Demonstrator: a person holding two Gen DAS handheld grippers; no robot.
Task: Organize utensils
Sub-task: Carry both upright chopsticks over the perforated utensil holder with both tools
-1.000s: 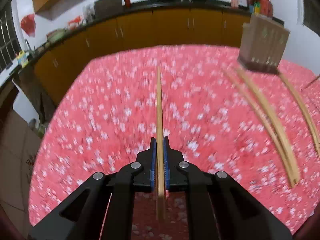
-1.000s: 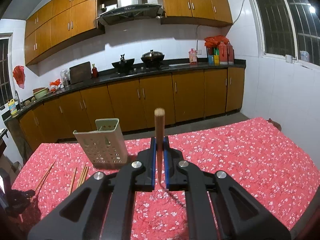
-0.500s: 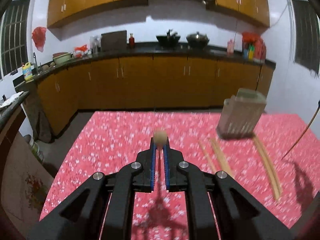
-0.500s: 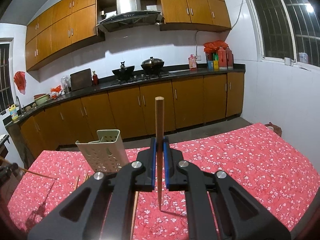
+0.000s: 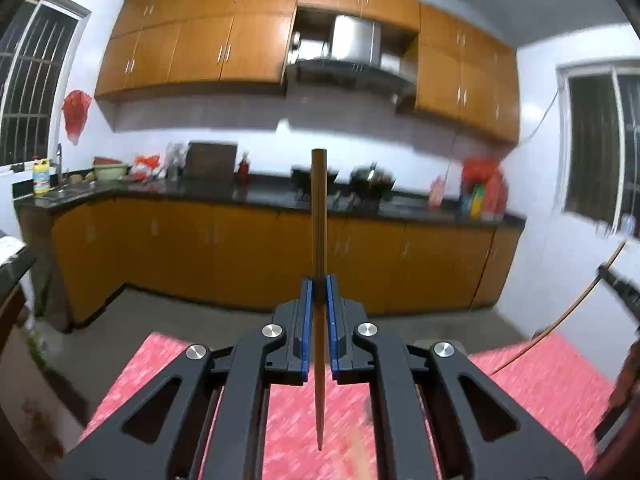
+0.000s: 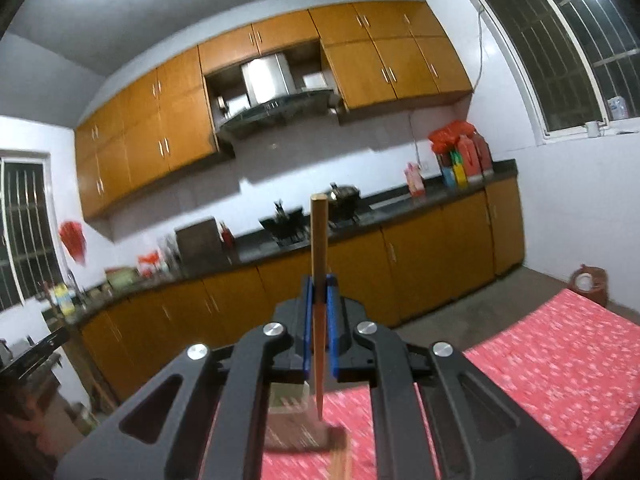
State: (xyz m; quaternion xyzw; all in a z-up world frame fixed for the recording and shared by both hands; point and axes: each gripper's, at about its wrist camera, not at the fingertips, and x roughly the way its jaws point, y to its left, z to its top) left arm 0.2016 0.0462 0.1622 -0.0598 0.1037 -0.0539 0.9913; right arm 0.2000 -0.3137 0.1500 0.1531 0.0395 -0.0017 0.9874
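Note:
My left gripper (image 5: 319, 286) is shut on a wooden chopstick (image 5: 319, 240) that stands upright, thin tip down, high above the red flowered tablecloth (image 5: 552, 380). My right gripper (image 6: 319, 284) is shut on a second upright chopstick (image 6: 319, 248). That chopstick's tip hangs over the open top of the perforated utensil holder (image 6: 288, 400), seen blurred between the gripper's arms. More chopsticks (image 6: 340, 460) lie on the cloth beside the holder. At the right edge of the left wrist view, the other chopstick (image 5: 576, 312) shows as a thin curved line.
Beyond the table's far edge is bare floor (image 5: 160, 312), then orange cabinets under a dark counter (image 5: 256, 194) with pots and bottles. A small round container (image 6: 588, 282) stands on the floor past the table's right corner.
Both grippers have risen and tipped up from the table toward the kitchen wall, each still holding its chopstick. The left chopstick swung from lying forward to upright. The holder now sits under the right gripper.

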